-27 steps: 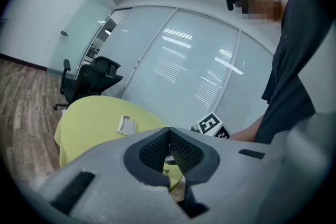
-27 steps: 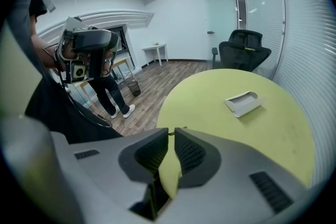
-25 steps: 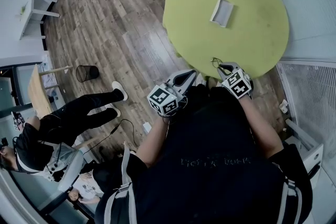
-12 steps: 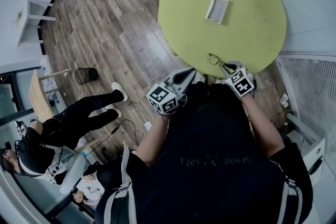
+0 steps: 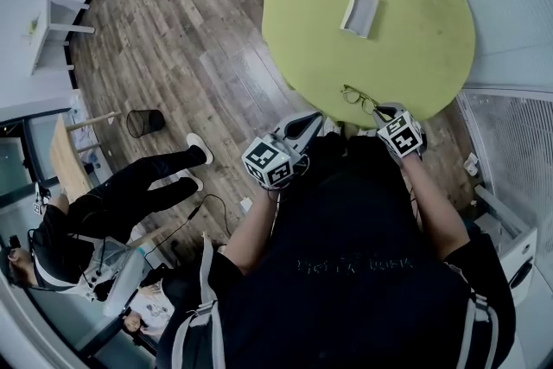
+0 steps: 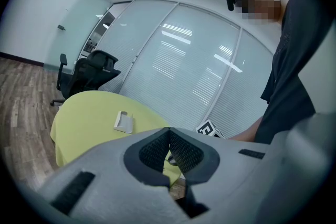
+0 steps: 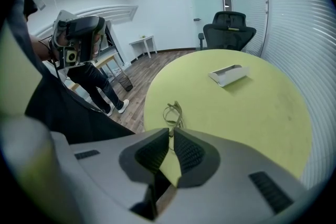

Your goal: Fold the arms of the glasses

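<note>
Head view only shows the right gripper (image 5: 381,111) nosing up to the glasses (image 5: 357,97) at the near rim of the round yellow-green surface (image 5: 423,39). Its own view shows the fingers (image 7: 150,155) clenched on the tip of one arm, with the frames resting on the surface just ahead. The left gripper (image 5: 316,120) hangs off the rim over the wood floor (image 5: 190,39), pressed shut on nothing in its view, and there's plenty of bare surface between the glasses and the white tray (image 5: 360,12) further in.
</note>
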A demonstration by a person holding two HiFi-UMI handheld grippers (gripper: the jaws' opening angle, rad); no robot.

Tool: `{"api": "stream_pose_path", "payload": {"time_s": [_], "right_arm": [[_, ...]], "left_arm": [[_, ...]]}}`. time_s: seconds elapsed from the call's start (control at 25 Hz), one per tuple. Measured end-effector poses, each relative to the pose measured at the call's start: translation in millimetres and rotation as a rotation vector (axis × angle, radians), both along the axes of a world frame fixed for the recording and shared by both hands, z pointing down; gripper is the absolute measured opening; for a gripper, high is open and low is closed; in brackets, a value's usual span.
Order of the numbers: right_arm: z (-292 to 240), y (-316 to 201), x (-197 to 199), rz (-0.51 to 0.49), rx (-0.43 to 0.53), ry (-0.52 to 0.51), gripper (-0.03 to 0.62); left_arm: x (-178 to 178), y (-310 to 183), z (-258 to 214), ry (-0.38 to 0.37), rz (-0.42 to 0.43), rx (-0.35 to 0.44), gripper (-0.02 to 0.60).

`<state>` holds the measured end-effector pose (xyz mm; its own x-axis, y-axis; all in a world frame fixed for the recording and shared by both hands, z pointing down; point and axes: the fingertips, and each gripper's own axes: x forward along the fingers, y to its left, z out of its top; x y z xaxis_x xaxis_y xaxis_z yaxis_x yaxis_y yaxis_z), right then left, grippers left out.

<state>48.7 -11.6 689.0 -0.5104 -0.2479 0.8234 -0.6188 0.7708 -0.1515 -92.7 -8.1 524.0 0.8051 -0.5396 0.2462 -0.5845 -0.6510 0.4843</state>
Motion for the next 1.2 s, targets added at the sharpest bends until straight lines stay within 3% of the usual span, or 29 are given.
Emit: {"api": "stream_pose_path", "payload": {"time_s": [0.68, 1.2], "right_arm": [[58.4, 4.8, 14.3, -0.043, -0.064, 0.078, 0.034], [71.1, 4.2, 11.0, -0.067, -0.092, 0.086, 0.034]], "left_arm": [[1.6, -2.9, 8.0, -0.019, 0.004, -0.027, 0.018], [3.0, -9.0, 5.9, -0.036, 0.004, -0.032, 0.018]]}}
